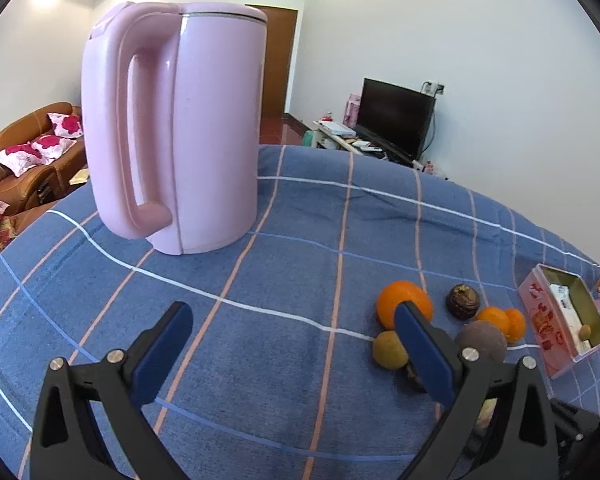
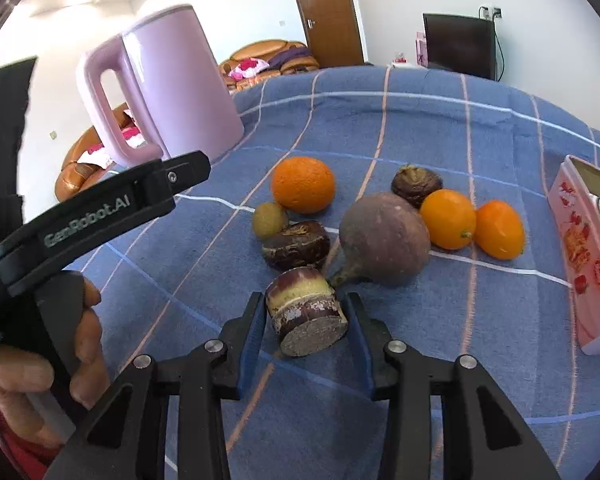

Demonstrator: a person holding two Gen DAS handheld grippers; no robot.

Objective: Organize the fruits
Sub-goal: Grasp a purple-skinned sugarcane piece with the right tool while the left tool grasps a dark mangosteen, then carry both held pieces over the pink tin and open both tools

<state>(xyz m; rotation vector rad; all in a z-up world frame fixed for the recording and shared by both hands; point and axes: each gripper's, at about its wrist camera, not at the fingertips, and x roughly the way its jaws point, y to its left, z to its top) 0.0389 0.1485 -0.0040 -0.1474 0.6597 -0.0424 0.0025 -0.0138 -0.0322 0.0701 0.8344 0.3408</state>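
A short cut piece of purple sugarcane (image 2: pixel 306 320) lies on the blue checked cloth (image 2: pixel 420 128), and my right gripper (image 2: pixel 304 301) is shut on it, a pad against each side. Just beyond it are a large round purple fruit (image 2: pixel 384 238), a dark brown fruit (image 2: pixel 296 245), a small green-brown fruit (image 2: pixel 270 220), a big orange (image 2: pixel 302 184), another dark fruit (image 2: pixel 416 185) and two small oranges (image 2: pixel 448 219). My left gripper (image 1: pixel 293 312) hangs open over bare cloth left of the pile, its right finger (image 1: pixel 424 352) covering part of the big orange (image 1: pixel 396 294).
A tall pink kettle (image 1: pixel 172 128) stands at the back left of the table. An open pink tin (image 1: pixel 560 316) holding one small fruit sits right of the pile. A hand (image 2: pixel 40 364) grips the left tool at the left edge of the right wrist view.
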